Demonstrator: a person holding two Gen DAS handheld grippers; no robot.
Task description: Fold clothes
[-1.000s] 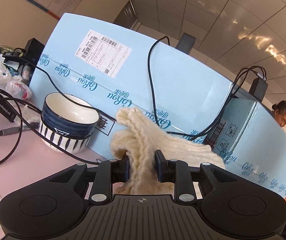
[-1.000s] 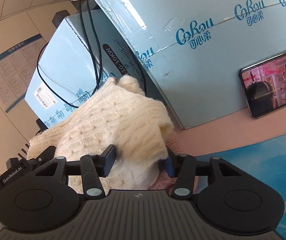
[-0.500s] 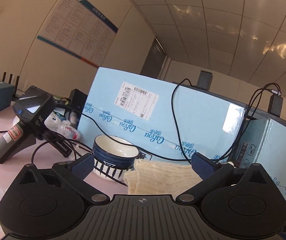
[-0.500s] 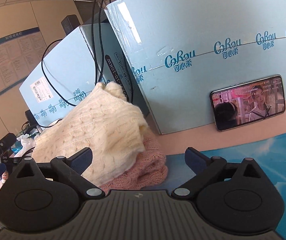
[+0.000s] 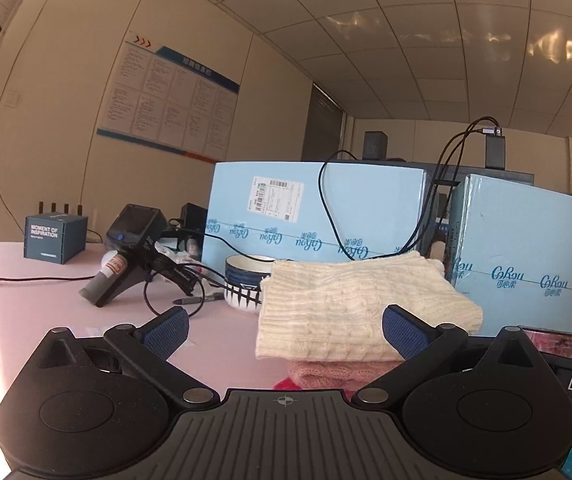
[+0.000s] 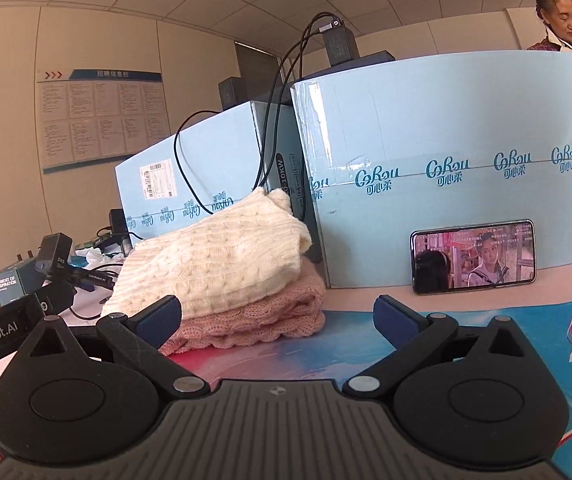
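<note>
My left gripper (image 5: 283, 330) has its fingers spread wide with nothing between them, and my right gripper (image 6: 277, 316) is spread just as wide, gripping nothing. The folded cream sweater (image 5: 360, 306) lies on top of a folded pink sweater (image 6: 261, 320), the stack resting on the table (image 5: 45, 300) against the pale blue cartons (image 6: 446, 168). In my right view the cream sweater's long axis runs from lower left up to the right, its far end touching the gap between the cartons. A striped bowl (image 5: 243, 284) sits just left of the stack; I cannot tell what it holds. A phone (image 6: 473, 255) leans on the right carton.
</note>
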